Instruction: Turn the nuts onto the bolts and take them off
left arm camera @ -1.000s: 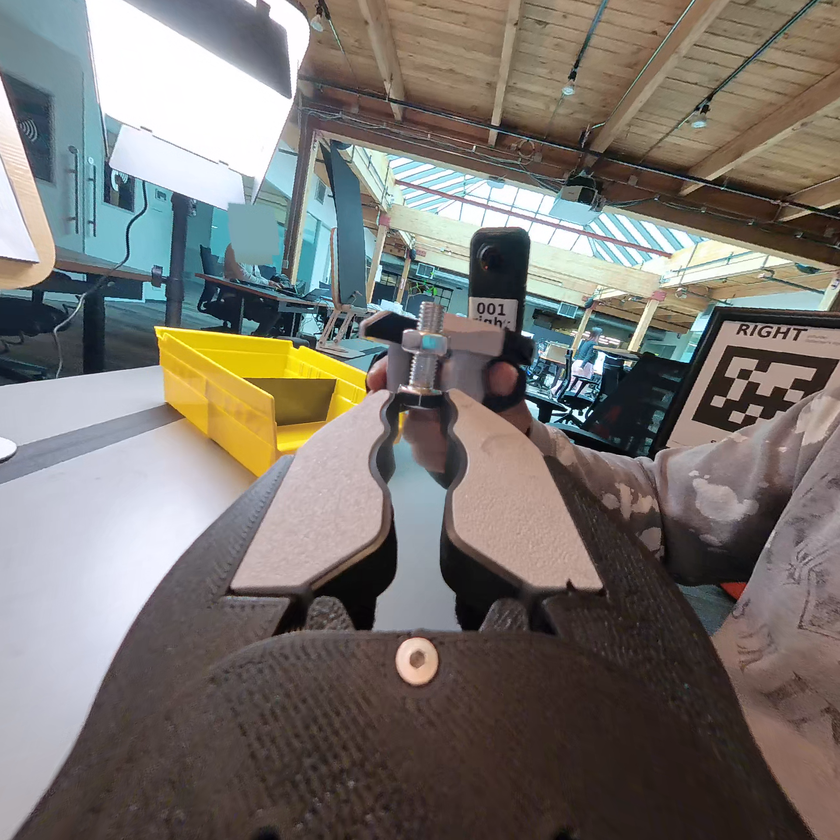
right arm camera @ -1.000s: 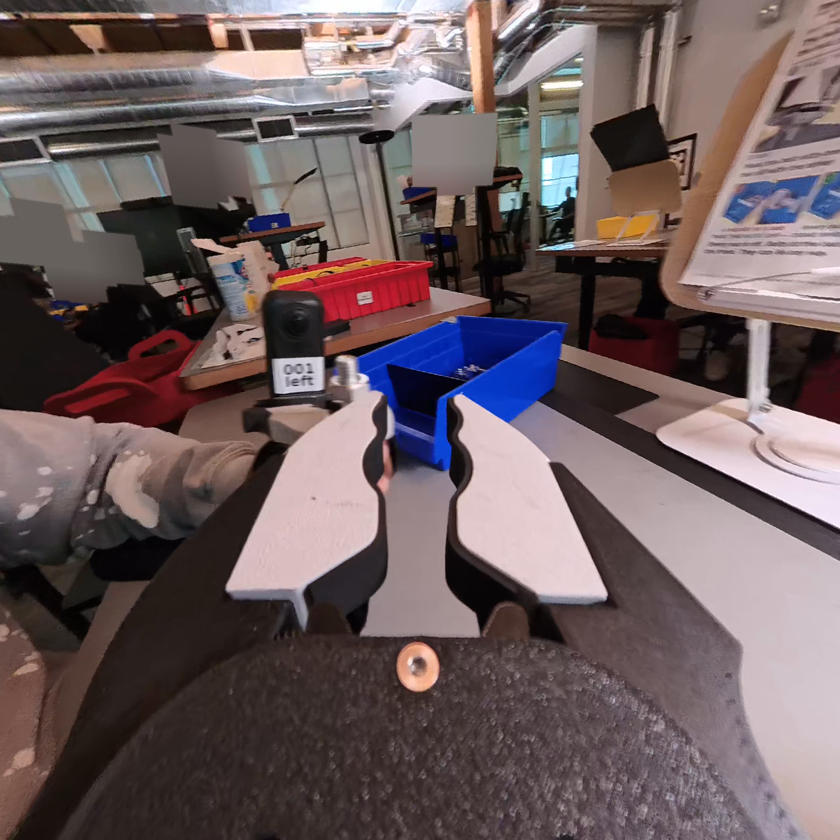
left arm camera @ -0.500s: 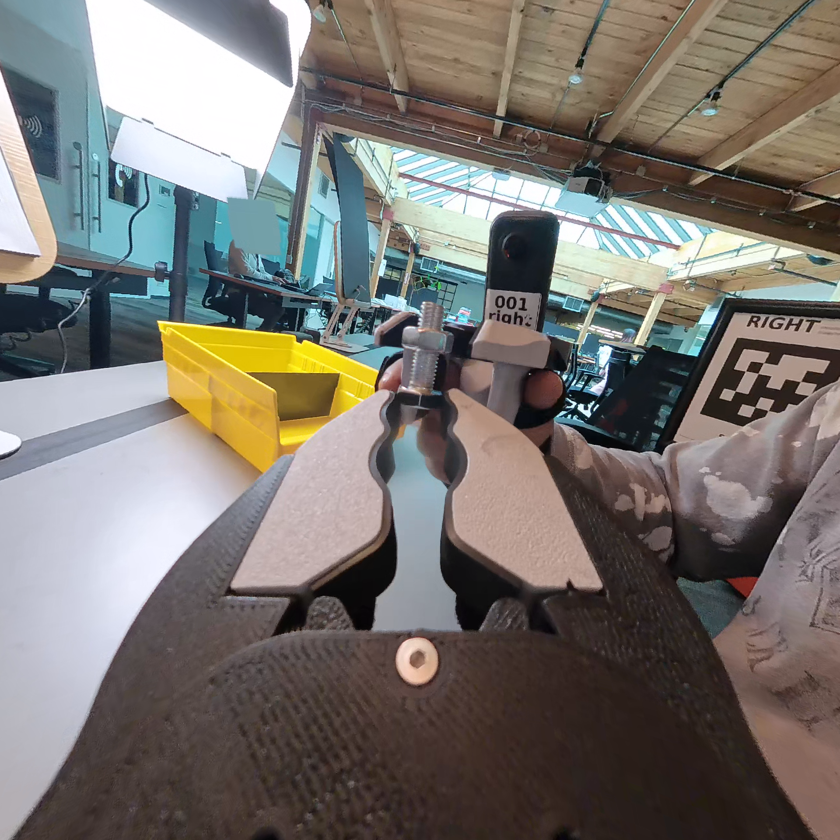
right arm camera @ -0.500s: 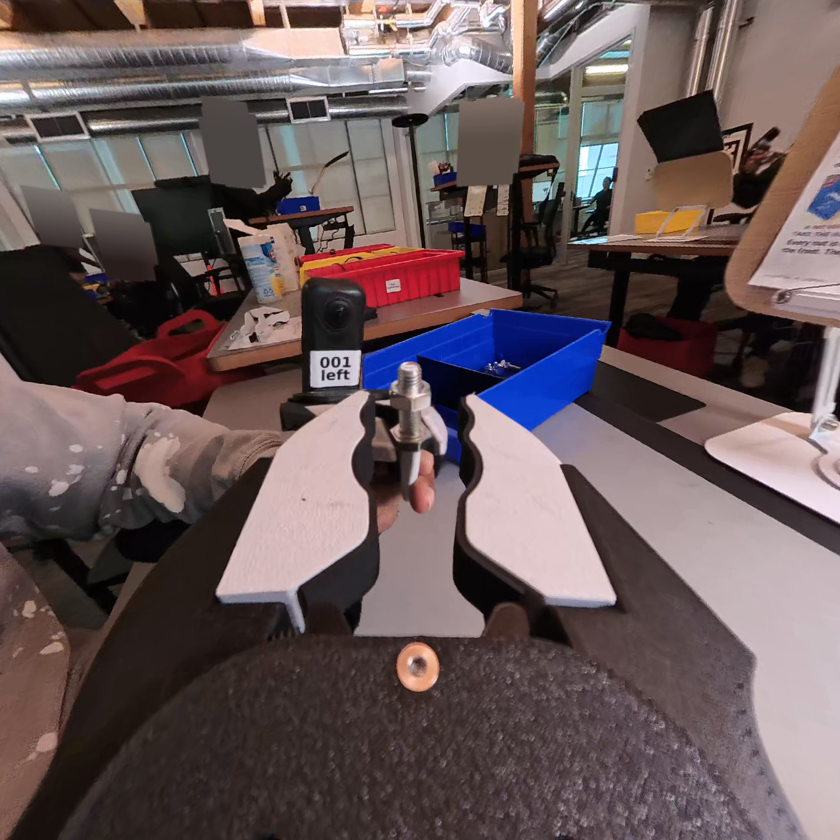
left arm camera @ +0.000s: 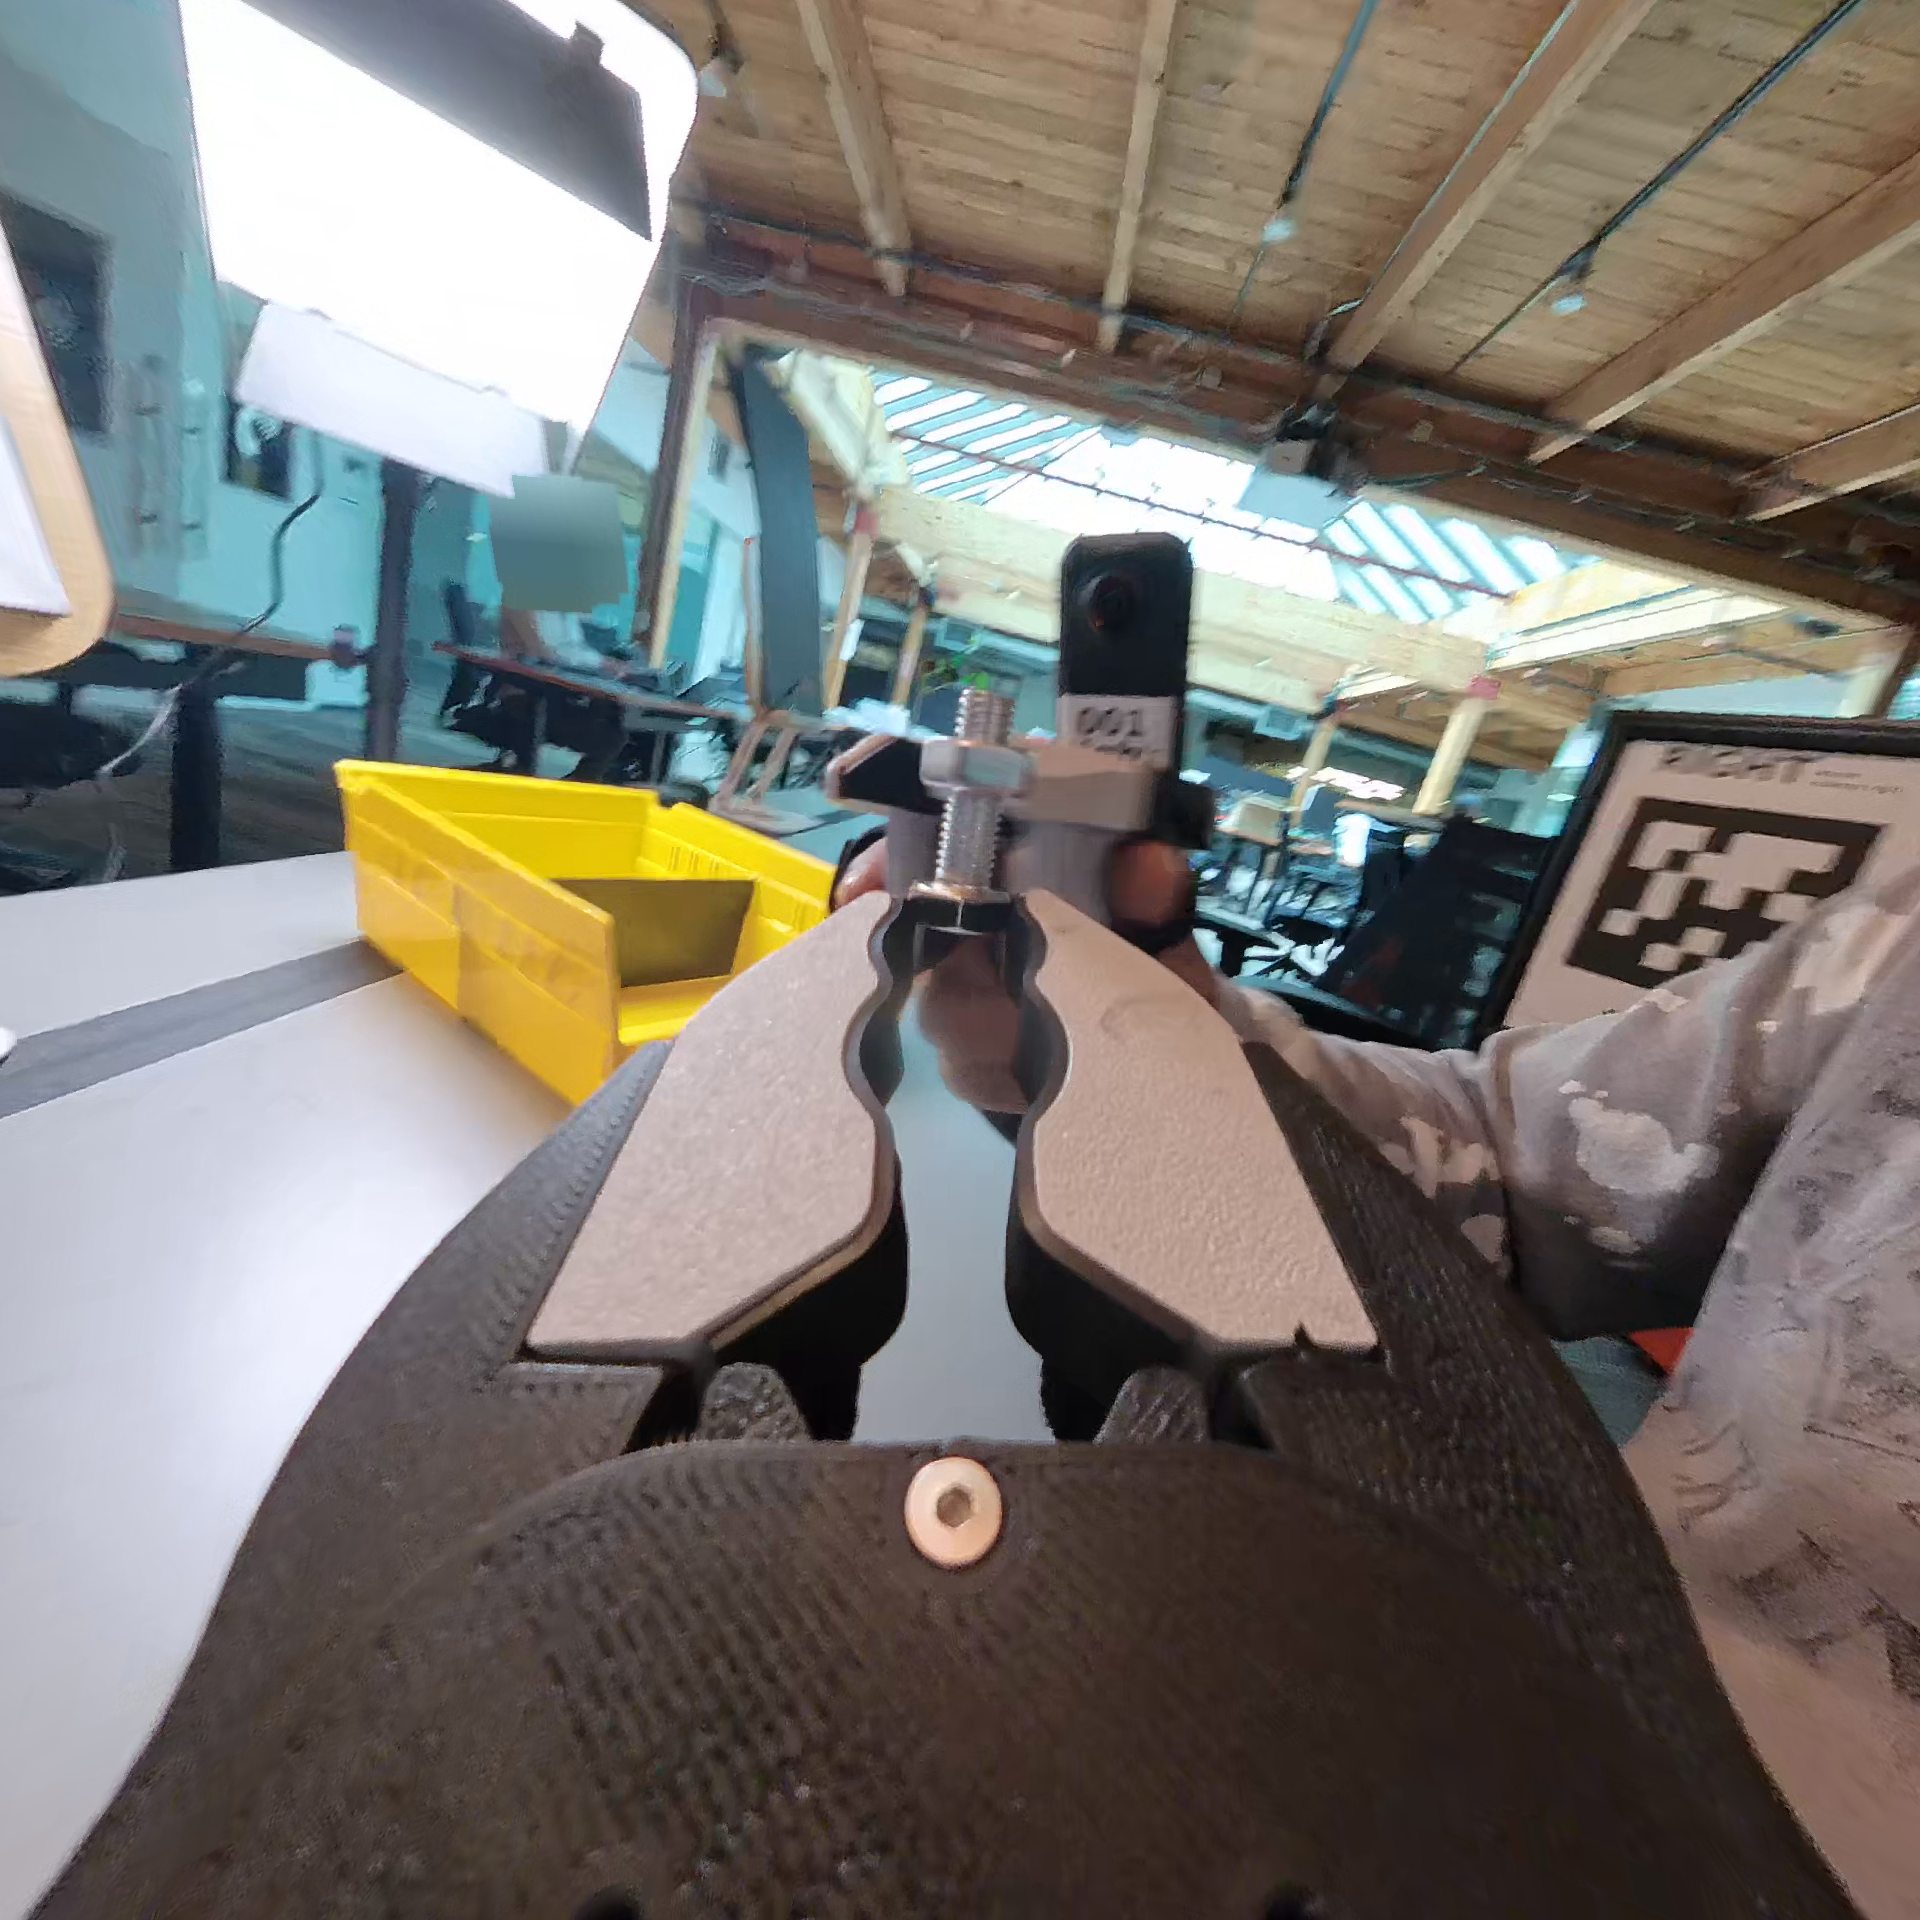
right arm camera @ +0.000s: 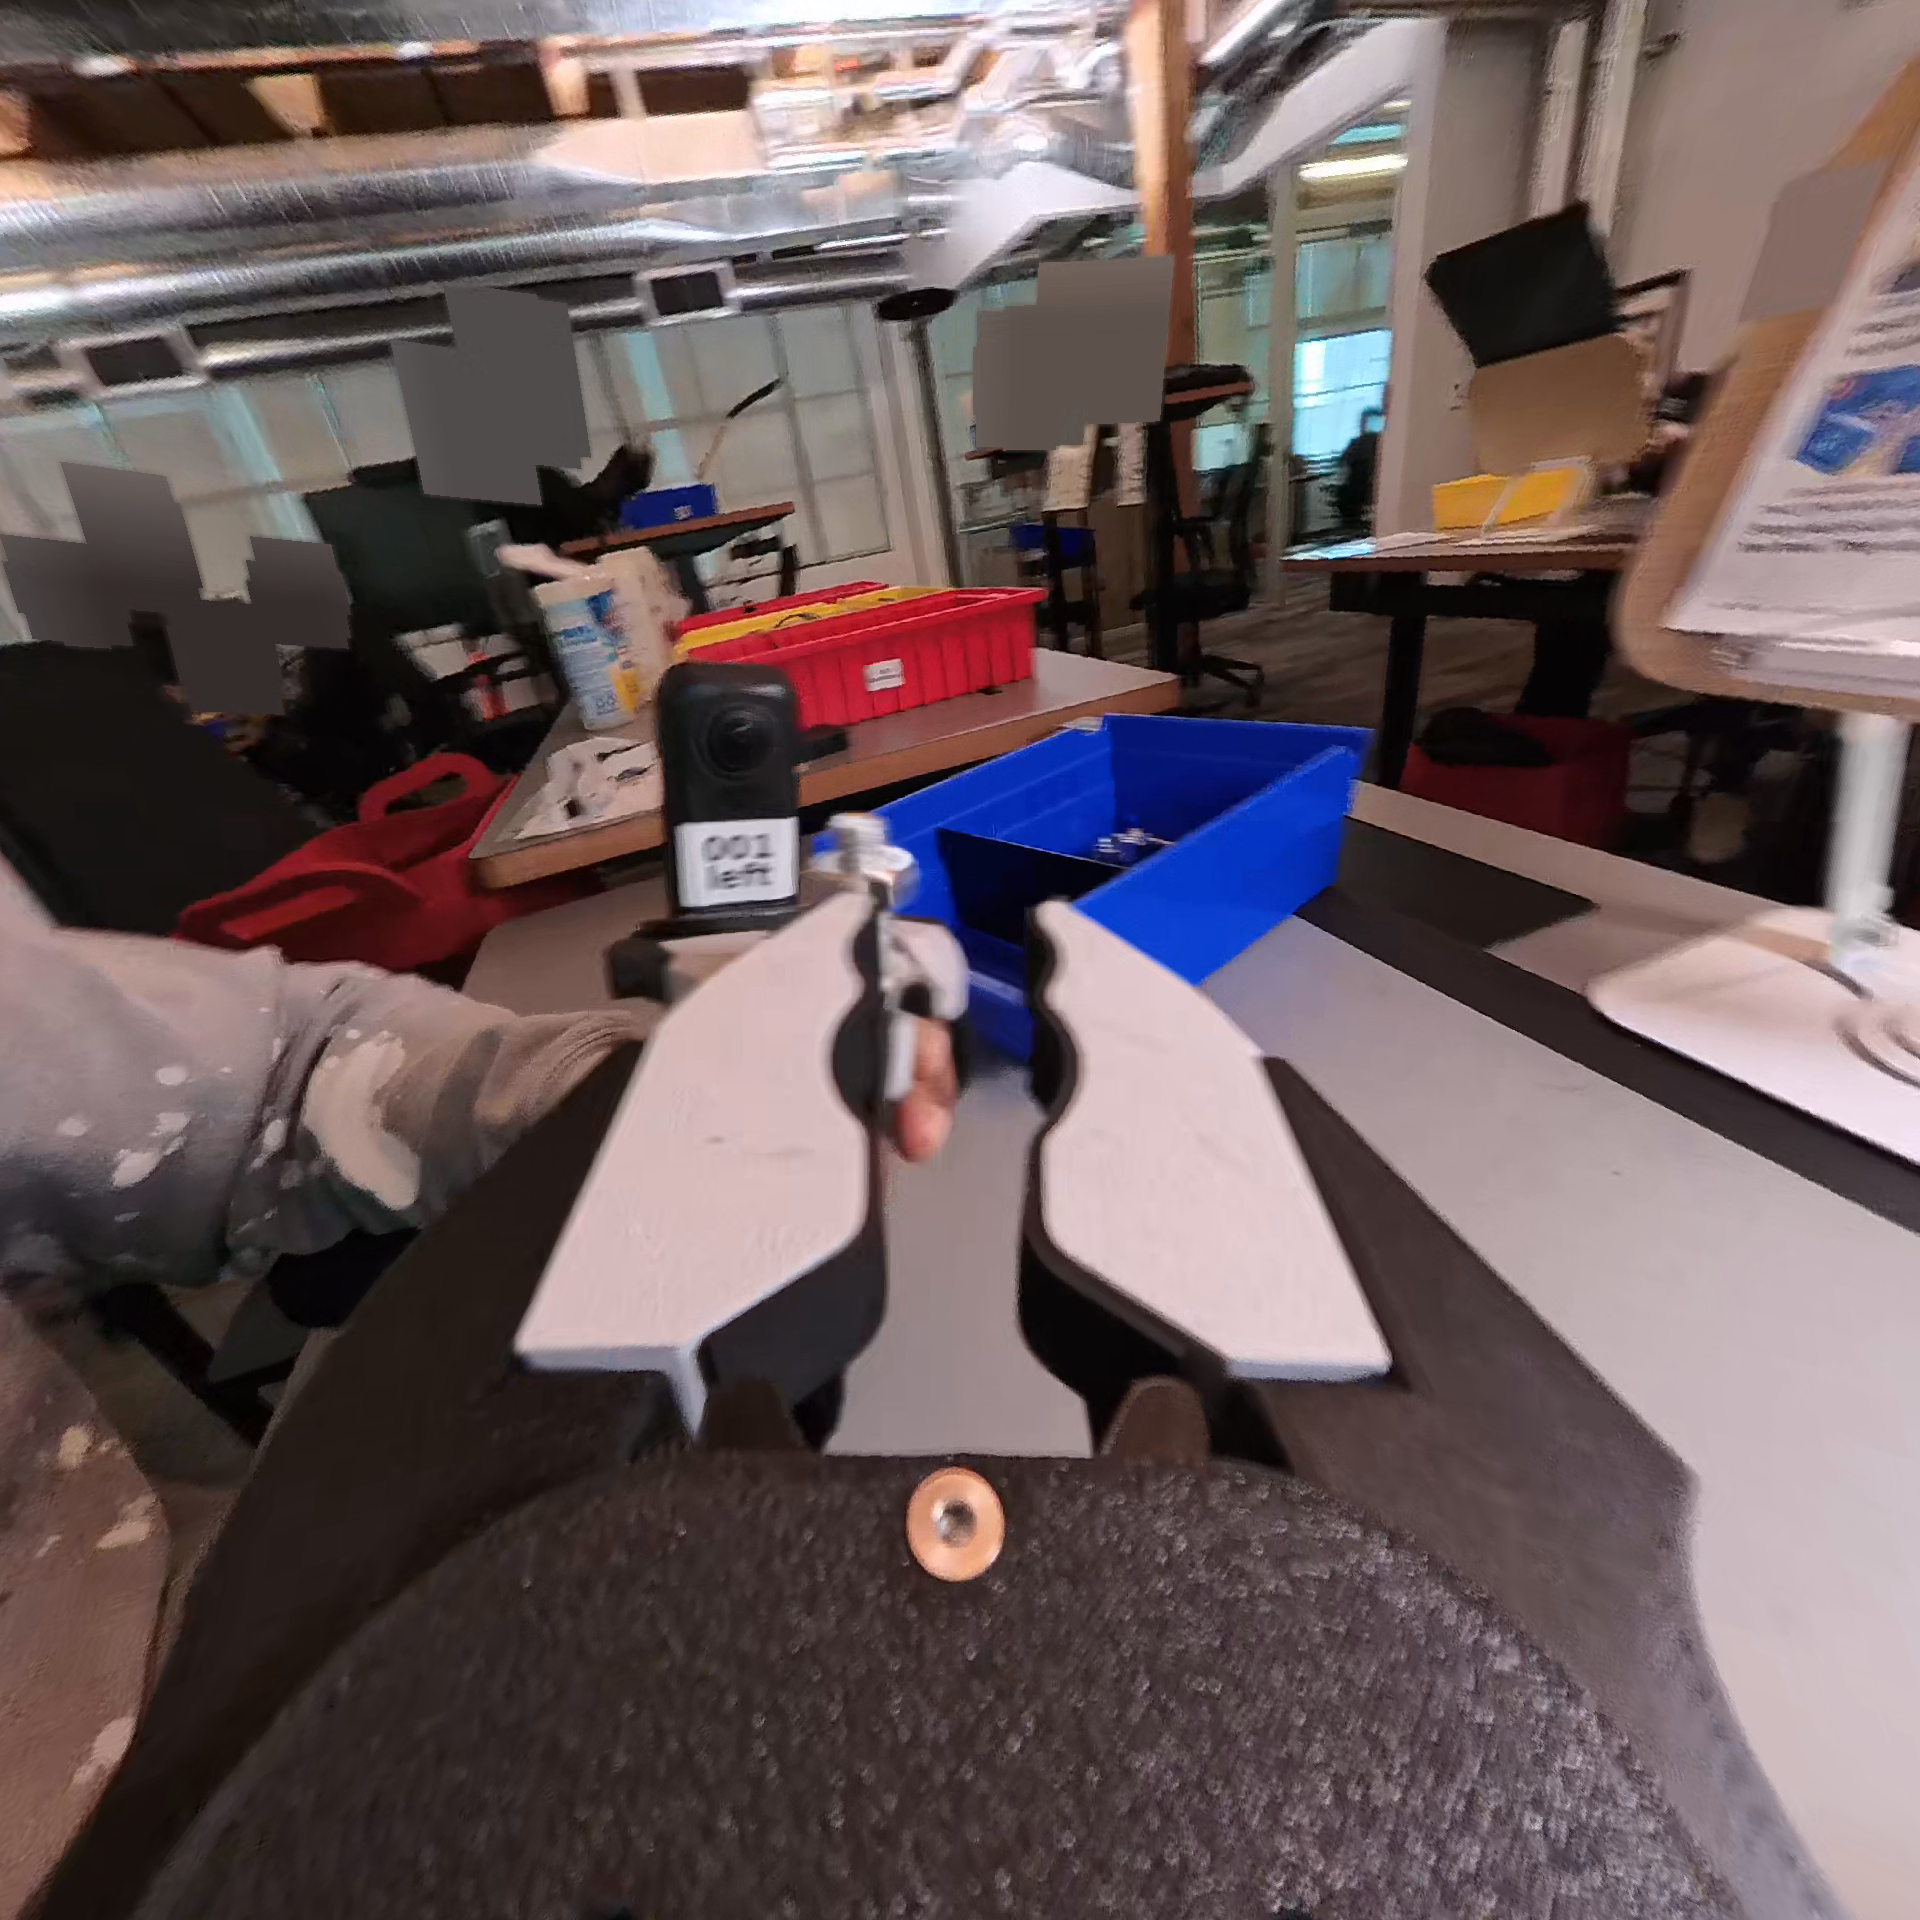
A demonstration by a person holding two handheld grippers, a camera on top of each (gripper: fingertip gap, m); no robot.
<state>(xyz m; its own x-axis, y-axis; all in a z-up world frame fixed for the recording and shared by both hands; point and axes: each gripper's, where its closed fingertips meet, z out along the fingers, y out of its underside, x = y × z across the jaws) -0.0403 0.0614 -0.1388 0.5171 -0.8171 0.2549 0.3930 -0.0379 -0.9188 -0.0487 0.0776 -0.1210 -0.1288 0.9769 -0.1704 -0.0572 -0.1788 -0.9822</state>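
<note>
A: Holding what, at left? A yellow bin (left arm camera: 499, 894) sits mid-left.

B: Left claw (left arm camera: 954, 925) pinches the bolt (left arm camera: 964, 831) head, frame centre; the nut (left arm camera: 977, 767) sits high.

A: Right claw (right arm camera: 951, 935)?

B: Spread, bolt offset left. Probably unscrewing; next, re-centre and clamp the nut.

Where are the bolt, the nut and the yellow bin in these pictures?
bolt (left arm camera: 962, 837), left wrist view, on the threaded shaft.
nut (left arm camera: 977, 770), left wrist view, on its front face.
yellow bin (left arm camera: 520, 914), left wrist view, on the near side wall.
</note>
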